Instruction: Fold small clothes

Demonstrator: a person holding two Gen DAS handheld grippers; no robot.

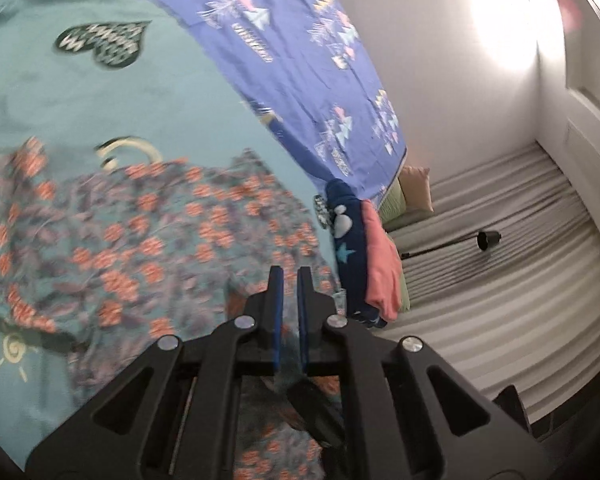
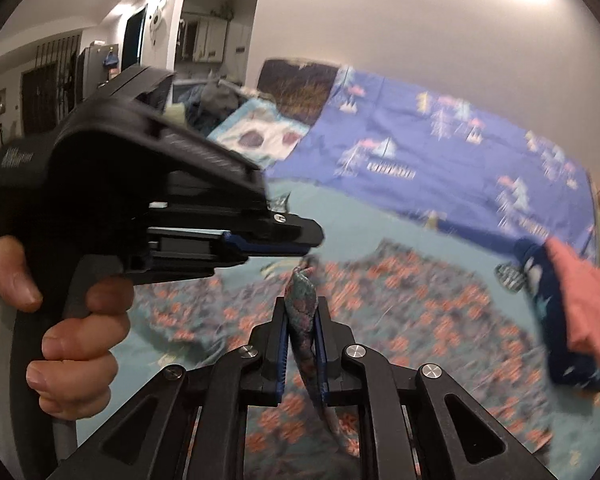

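Teal cotton with orange flowers, the floral garment (image 1: 148, 232) lies spread over the teal bedspread (image 1: 80, 92) in the left wrist view, reaching to the bed's right edge. The left gripper (image 1: 291, 280) hangs over that side of the garment, its 2 blue-padded fingers (image 1: 277, 300) close together with only a narrow slot between them; a strip of the floral cloth shows low down in that slot, so it is pinching the garment. A blue patterned sheet (image 1: 300, 60) covers the far part of the bed. At the right edge, beside the floral garment, a navy piece with white shapes (image 1: 346, 248) and a pink piece (image 1: 382, 264) lie folded together. Past the edge are grey pleated fabric (image 1: 500, 280) and a black lamp (image 1: 488, 240).

In the right wrist view the right gripper (image 2: 302, 312) has its pads pressed on a bunched fold of the floral garment (image 2: 420, 308), which rises between the fingers and pokes out above their tips. The rest of the garment lies flat on the bedspread (image 2: 360, 220) ahead. The left gripper (image 2: 276, 236) crosses from the left, held by a hand (image 2: 72, 328); its tip ends just above the raised fold. The navy piece (image 2: 540, 300) and pink piece (image 2: 584, 312) sit at the right edge.
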